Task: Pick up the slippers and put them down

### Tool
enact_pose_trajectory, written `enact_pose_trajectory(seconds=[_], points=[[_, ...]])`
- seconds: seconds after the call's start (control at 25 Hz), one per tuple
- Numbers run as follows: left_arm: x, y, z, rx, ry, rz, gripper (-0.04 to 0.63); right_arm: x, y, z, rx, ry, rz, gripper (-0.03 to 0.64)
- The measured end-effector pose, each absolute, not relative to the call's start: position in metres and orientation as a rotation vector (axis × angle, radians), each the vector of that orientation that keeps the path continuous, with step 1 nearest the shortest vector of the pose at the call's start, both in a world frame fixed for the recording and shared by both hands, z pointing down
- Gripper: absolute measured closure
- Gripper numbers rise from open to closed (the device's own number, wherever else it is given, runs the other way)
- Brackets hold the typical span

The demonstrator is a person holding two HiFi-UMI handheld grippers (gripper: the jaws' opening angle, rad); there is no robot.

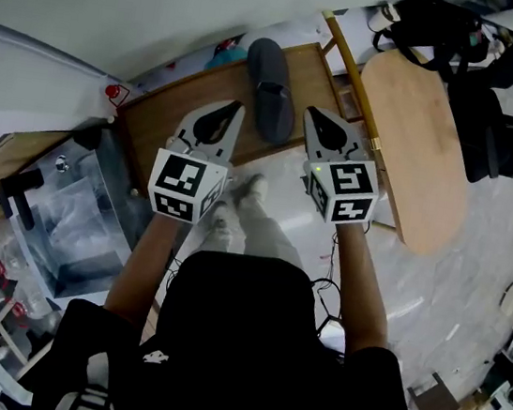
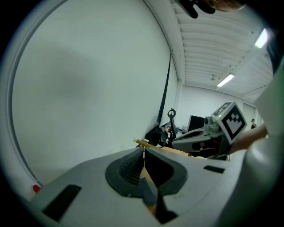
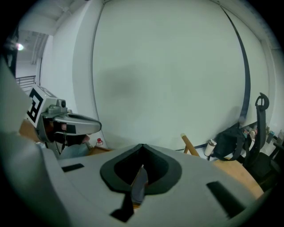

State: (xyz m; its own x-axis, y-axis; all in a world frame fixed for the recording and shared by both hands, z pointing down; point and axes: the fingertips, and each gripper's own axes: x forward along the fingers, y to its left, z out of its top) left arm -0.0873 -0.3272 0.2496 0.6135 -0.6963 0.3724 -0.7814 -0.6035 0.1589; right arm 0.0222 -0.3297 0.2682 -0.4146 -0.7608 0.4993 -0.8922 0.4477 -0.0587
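Judging from how things lie, the task has hardly begun: neither tool holds anything and the slipper has not been lifted.

One dark grey slipper (image 1: 269, 87) lies in the upper middle of the head view, on a low wooden surface (image 1: 170, 111) against the white wall. Its length runs roughly up and down the frame. Only this one slipper shows; a second, if there is one, is in no view.

The left gripper (image 1: 235, 107) hovers just left of the slipper's lower end, and the right gripper (image 1: 311, 114) hovers just right of it, so the slipper sits between the two tips. Neither tip touches it. In the left gripper view the left gripper's (image 2: 143, 150) jaws stand together, tips meeting, with nothing caught between them. In the right gripper view the right gripper's (image 3: 142, 146) jaws are likewise closed and empty. Both views look past the jaws at the wall, not down at the slipper.

A round wooden tabletop (image 1: 416, 146) fills the upper right of the head view, and a clear plastic box (image 1: 85, 213) sits at the left. The person's feet show below the grippers.

All of the task is left to do. A jaw pair must part, come down over the slipper's edge and close on it, and then the slipper must be raised and set down. Where it should be set down cannot be told from these views.
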Motion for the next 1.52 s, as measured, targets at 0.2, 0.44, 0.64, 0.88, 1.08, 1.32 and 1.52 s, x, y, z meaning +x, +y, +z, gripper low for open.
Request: enact_pose_trajectory(seconds=[0.2, 0.44, 0.64, 0.88, 1.08, 1.32, 1.52], points=[[-0.091, -0.334, 0.268, 2.497, -1.209, 0.412, 0.588, 0.019, -0.335, 0.297, 1.34, -2.288, 0.506, 0.618], [-0.098, -0.339, 0.294, 2.439, -1.222, 0.446, 0.588, 0.015, -0.341, 0.331, 1.275, -2.256, 0.554, 0.618], [-0.098, -0.342, 0.312, 2.407, -1.222, 0.47, 0.588, 0.017, -0.345, 0.362, 1.231, -2.215, 0.606, 0.618], [-0.098, -0.346, 0.334, 2.371, -1.228, 0.505, 0.588, 0.02, -0.351, 0.396, 1.184, -2.17, 0.642, 0.618], [-0.099, -0.345, 0.35, 2.346, -1.231, 0.539, 0.588, 0.019, -0.353, 0.42, 1.135, -2.139, 0.672, 0.603], [-0.103, -0.341, 0.363, 2.321, -1.238, 0.567, 0.588, 0.016, -0.355, 0.448, 1.091, -2.115, 0.706, 0.562], [-0.104, -0.34, 0.376, 2.302, -1.237, 0.588, 0.588, 0.012, -0.363, 0.464, 1.067, -2.101, 0.735, 0.521]])
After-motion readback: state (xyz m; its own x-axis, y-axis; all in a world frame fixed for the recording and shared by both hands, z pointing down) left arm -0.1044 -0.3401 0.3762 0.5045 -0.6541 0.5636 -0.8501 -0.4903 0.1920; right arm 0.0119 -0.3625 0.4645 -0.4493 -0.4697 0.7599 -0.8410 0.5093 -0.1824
